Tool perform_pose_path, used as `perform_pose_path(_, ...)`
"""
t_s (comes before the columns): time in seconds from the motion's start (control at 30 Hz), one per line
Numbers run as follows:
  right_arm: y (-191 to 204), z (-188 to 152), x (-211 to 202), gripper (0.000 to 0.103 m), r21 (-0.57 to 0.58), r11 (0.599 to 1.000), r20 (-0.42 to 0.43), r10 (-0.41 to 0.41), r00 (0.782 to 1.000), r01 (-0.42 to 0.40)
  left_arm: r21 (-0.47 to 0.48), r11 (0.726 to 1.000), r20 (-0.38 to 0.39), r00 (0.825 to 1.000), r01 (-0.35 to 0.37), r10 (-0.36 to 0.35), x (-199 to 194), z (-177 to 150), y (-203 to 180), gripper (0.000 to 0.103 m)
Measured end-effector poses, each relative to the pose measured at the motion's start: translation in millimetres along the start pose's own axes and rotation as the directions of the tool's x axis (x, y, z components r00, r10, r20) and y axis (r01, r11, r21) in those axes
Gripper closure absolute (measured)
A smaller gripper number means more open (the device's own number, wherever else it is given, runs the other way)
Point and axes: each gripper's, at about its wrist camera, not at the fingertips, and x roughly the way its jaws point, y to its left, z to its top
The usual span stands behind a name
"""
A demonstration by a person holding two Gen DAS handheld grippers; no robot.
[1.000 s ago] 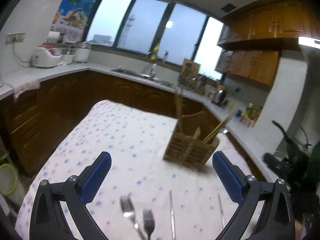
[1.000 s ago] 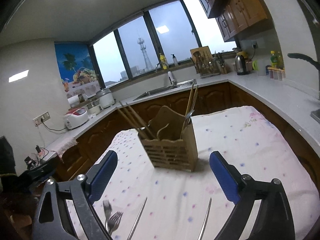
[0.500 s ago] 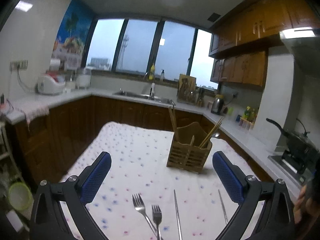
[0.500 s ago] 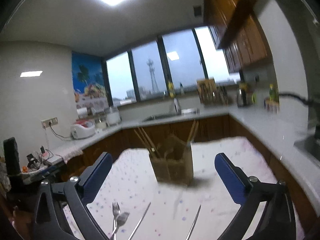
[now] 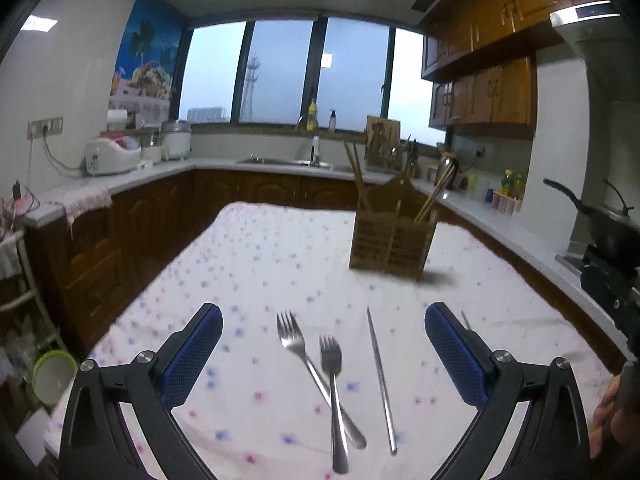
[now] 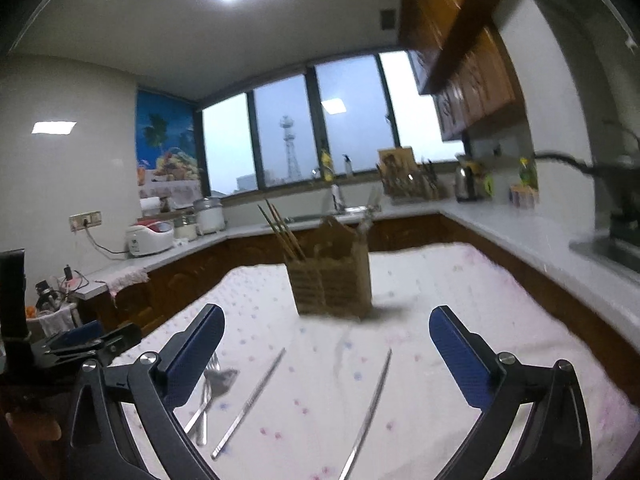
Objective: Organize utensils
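Two metal forks (image 5: 320,368) lie crossed on the dotted tablecloth (image 5: 260,272), between my left gripper's (image 5: 322,344) open fingers. A metal chopstick (image 5: 382,380) lies to their right; a second one (image 5: 465,320) shows behind the right finger. A wooden utensil holder (image 5: 390,240) with chopsticks stands farther back. In the right wrist view my right gripper (image 6: 326,348) is open and empty above two metal chopsticks (image 6: 250,400) (image 6: 370,408); the forks (image 6: 208,392) sit by its left finger and the holder (image 6: 332,280) is ahead.
Wooden kitchen counters ring the table, with a rice cooker (image 5: 112,156), sink (image 5: 288,162) and knife rack (image 5: 386,148) at the back. A wok (image 5: 608,228) sits on the stove at right. The left gripper (image 6: 80,340) shows at the right wrist view's left edge.
Both grippers have pulled back and tilted up from the holder. The forks and chopsticks now show fuller and closer in both views. Nothing was grasped.
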Motion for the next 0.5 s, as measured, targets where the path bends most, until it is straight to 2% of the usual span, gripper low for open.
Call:
perform_pose_path(0.2, -4, -18, -2, 0.000, -0.035, 0.999, 0.006, -0.036, 0.999, 0.036, 0.040, 0.999, 0.007, 1.000, -0.027, 0.026, 8, -7, -7, 0.001)
perform_pose_path(0.5, 2, -32, -2, 0.000, -0.061, 0.998, -0.011, -0.019, 1.000, 0.018, 0.069, 0.996, 0.023, 0.998, -0.056, 0.054, 13, -22, -11, 0.001)
